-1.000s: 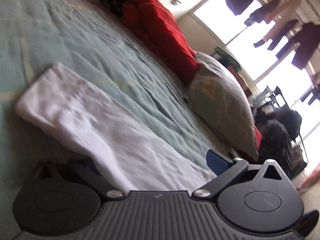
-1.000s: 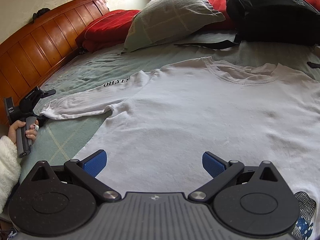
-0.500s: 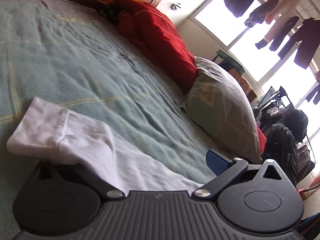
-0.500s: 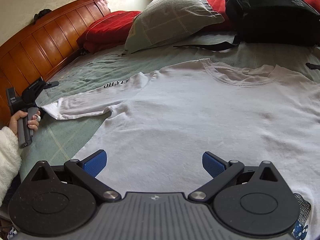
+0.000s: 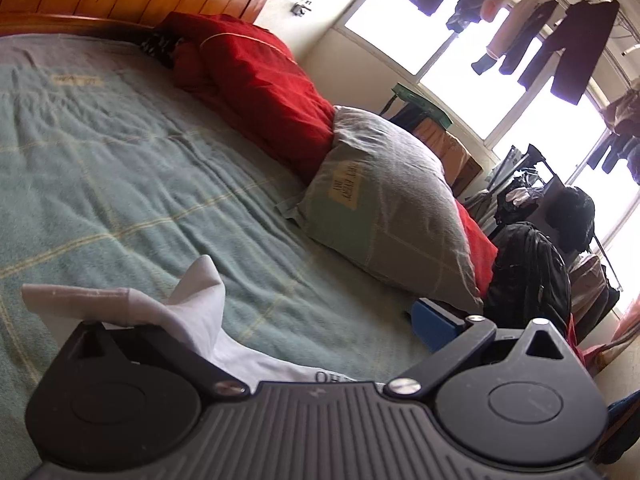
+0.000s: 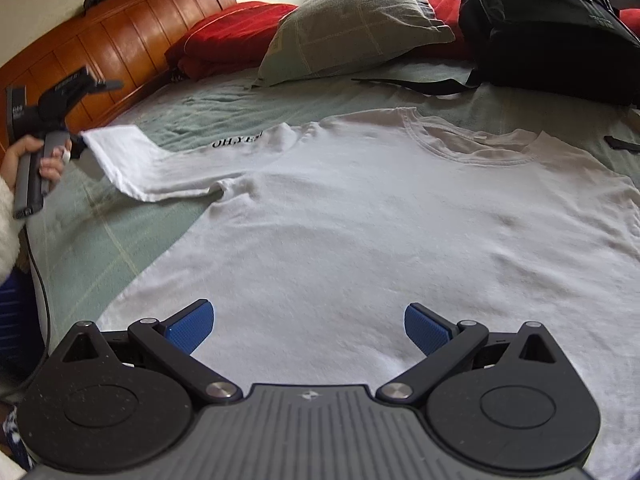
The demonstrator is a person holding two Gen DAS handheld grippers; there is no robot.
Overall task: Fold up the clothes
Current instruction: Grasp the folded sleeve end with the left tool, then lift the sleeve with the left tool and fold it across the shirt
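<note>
Folding is judged to be only just beginning. A white shirt [image 6: 360, 216] is lying flat and face-down-looking on the bed [image 6: 100, 248], collar toward the pillow [image 6: 352, 28], with its body unfolded. One sleeve [image 6: 128, 160], on the headboard [image 6: 120, 40] side of the shirt, is being held up off the bed at its cuff by the left gripper [image 6: 76, 140], which appears clamped on the cloth, though the grip itself cannot be seen clearly. The right gripper [image 6: 308, 328] is being held over the shirt's hem end, jaws wide apart and empty. Both sleeves and the body folds are judged to be outstanding; the far sleeve is lying out of view.
</note>
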